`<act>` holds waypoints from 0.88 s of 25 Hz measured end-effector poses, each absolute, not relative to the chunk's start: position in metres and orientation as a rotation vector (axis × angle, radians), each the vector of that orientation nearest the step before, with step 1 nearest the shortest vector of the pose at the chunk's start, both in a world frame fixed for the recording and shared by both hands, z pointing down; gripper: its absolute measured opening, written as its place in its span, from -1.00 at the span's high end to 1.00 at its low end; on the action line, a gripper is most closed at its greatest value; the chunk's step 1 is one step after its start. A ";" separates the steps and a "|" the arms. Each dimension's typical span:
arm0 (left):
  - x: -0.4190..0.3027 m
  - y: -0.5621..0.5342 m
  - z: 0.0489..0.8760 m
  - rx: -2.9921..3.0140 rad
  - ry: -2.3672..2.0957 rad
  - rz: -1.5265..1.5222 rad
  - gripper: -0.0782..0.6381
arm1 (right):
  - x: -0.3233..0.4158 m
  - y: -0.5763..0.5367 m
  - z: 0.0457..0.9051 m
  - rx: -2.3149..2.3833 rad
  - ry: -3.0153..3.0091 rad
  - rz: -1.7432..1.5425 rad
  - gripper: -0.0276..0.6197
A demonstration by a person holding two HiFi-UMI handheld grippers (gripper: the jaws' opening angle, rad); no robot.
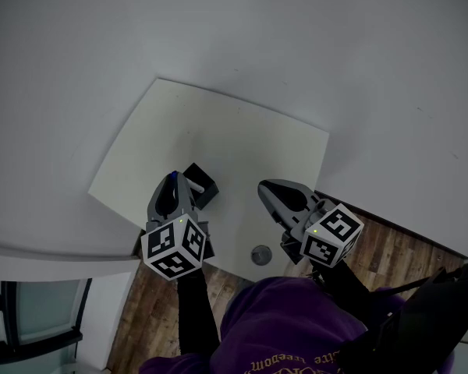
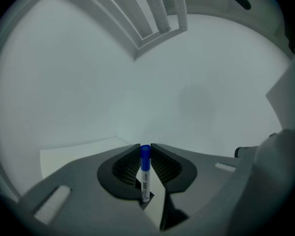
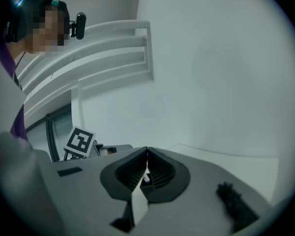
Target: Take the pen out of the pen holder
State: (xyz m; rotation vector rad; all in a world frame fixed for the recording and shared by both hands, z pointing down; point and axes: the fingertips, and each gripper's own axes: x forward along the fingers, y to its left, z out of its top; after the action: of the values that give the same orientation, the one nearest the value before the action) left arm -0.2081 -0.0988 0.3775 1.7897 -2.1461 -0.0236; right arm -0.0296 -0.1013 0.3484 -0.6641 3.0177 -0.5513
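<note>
The left tongs (image 2: pixel 145 147) were clenched on an upright, blue-capped pen (image 2: pixel 145 177). Its lower end reached down to the black pen holder (image 1: pixel 203 184), which stood towards the near edge of the desk (image 1: pixel 218 123). Whether the pen was clear of it I could not tell. To the right, the right tongs (image 3: pixel 147 149) hovered, pinched together and empty.

The pen (image 2: pixel 145 173) is white with a blue cap. It stands straight up, pinched in the left claw (image 2: pixel 145 147). The black square pen holder (image 1: pixel 202 184) sits by the bench's (image 1: pixel 218 131) near edge.
</note>
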 end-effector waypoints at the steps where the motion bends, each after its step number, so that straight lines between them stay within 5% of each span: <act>1: -0.208 -0.098 0.376 1.792 -2.146 -0.028 0.58 | -0.030 -0.101 0.348 -0.662 3.021 -0.548 0.88; 22: -0.177 -0.091 0.346 1.904 -2.068 -0.149 0.58 | -0.031 -0.100 0.351 -0.666 3.023 -0.552 0.88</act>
State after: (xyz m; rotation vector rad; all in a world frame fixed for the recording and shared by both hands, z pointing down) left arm -0.1773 -0.0905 0.3461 1.9045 -2.0685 -0.1487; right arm -0.0309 -0.1005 0.3507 -0.6660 3.0233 -0.5517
